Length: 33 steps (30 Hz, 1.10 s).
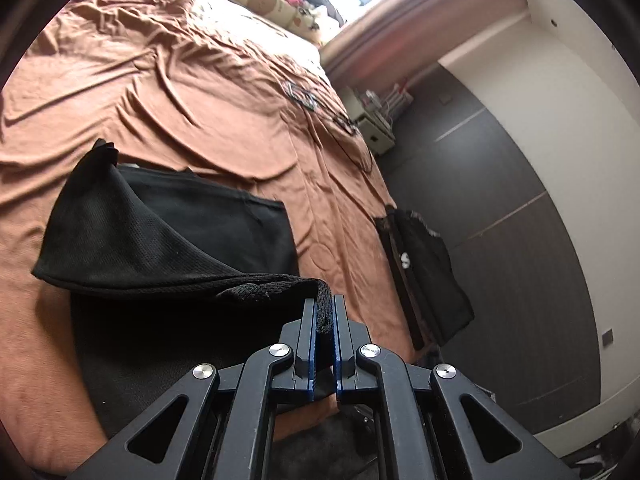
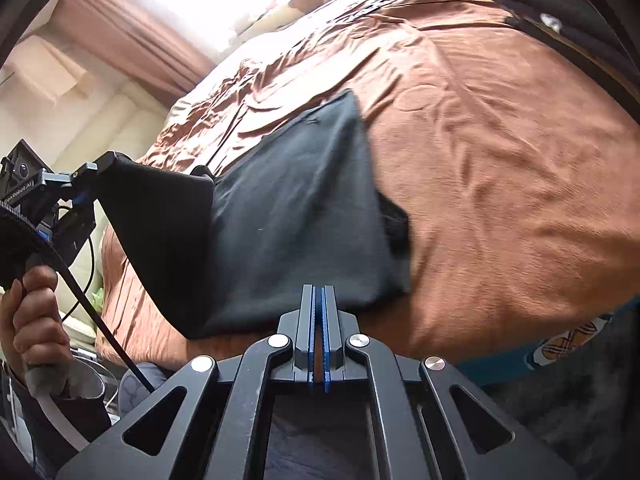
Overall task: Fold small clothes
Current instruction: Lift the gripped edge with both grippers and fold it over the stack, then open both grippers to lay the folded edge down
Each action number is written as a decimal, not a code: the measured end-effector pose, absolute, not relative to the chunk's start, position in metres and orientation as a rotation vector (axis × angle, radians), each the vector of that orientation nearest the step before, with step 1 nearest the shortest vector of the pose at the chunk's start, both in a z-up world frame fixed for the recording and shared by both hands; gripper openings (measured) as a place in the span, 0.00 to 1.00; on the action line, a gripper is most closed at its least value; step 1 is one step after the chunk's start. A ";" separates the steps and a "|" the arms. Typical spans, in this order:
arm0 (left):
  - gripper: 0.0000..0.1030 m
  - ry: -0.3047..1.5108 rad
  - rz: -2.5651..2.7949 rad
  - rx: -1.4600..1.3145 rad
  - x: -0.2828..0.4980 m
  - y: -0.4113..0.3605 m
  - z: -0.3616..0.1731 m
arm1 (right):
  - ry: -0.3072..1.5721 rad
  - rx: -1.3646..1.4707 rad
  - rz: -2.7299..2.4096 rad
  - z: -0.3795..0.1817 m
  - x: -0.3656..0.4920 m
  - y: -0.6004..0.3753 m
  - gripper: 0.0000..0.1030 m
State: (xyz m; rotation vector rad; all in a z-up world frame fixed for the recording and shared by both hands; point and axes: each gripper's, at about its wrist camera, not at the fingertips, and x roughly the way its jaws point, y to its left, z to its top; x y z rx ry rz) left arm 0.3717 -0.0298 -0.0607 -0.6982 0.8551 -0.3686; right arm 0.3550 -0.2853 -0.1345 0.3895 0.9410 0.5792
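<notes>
On the rust-brown bed [image 2: 500,152] lies the black garment [image 2: 296,216]. At its left, the left gripper [image 1: 324,312] has its jaws clamped on a bunched hem corner, lifting that flap off the sheet. Further right, the right gripper [image 2: 319,300] hovers at the near edge, jaws closed, gripping nothing.

We count two grippers: the left one [image 1: 324,312], with one black garment [image 1: 168,240] just ahead of its tips, and the right one [image 2: 319,300]. A second dark garment [image 1: 424,276] lies to the right of the left gripper, at the bed's edge. We see one bed [image 1: 160,92] ahead of both tools, one hand [image 2: 36,320] left of the right gripper, and one curtain [image 2: 132,36] beyond it.
</notes>
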 end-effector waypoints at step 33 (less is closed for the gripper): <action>0.73 1.089 -0.183 -0.689 0.381 -0.015 -0.150 | 0.937 0.293 0.678 -0.143 0.370 -0.259 0.44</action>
